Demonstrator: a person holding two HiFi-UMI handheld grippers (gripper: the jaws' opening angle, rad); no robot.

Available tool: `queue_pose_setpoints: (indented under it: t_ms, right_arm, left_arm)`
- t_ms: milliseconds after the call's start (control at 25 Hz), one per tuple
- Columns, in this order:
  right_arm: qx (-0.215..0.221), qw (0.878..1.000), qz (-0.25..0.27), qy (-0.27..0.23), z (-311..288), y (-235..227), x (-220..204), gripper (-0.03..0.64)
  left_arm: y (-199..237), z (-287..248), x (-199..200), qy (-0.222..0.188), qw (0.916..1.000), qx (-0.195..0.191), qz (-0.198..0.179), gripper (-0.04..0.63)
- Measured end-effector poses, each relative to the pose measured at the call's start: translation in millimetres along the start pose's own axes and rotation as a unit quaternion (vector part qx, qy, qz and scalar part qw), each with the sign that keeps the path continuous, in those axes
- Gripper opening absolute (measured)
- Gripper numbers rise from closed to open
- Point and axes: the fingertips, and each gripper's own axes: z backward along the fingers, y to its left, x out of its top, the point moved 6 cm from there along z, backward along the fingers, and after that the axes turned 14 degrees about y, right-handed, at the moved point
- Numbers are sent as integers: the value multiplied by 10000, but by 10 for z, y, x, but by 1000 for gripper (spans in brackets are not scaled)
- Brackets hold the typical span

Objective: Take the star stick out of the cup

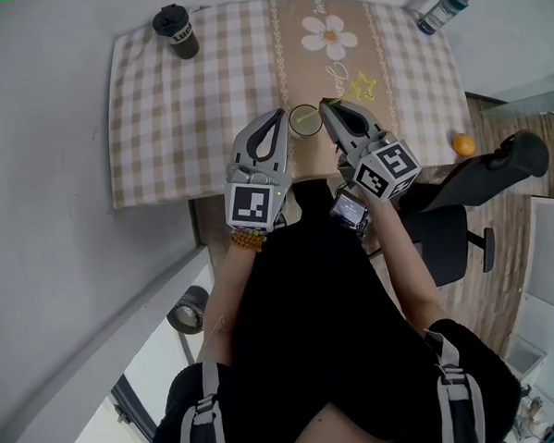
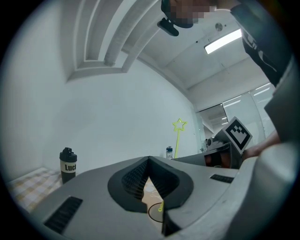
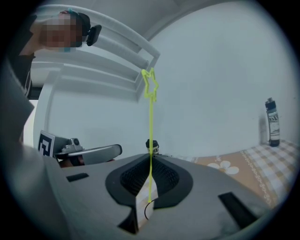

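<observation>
Right gripper (image 1: 325,103) is clamped on the shaft of the star stick (image 3: 150,131). The right gripper view shows the thin yellow-green stick running up through the closed tips, with the star high above them. Its lower end reaches down to the rim of the cup (image 1: 292,124). So the stick looks pinched low, near the cup mouth, probably for a straight vertical pull without tipping the cup. The stick stands about upright, and I can't tell if its tip is inside the cup or just at the rim. Left gripper (image 1: 279,113) sits just left of the cup, jaws together with nothing between them. In the left gripper view the cup rim and stick end show only through the gap behind the tips. It likely sits there to brace the cup if it drags; I can't tell if it touches the cup. The cup stands at the near edge of the table (image 1: 189,128), on the checked cloth, close to the person. Black tumbler (image 1: 176,31) far left and bottle (image 1: 442,11) far right are well apart from the work. Judgement: the grasp is made and the lift-out is not yet done. Risk: the thin stick may slip or bend in the jaws.
</observation>
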Motion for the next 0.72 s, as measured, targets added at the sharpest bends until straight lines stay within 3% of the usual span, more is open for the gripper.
queue_pose_setpoints:
  t_ms: [720]
  right_arm:
    - [11,10000,-40,39,4,61,-120,11]
  left_arm:
    - [45,13,-120,124,9999,1,94,0]
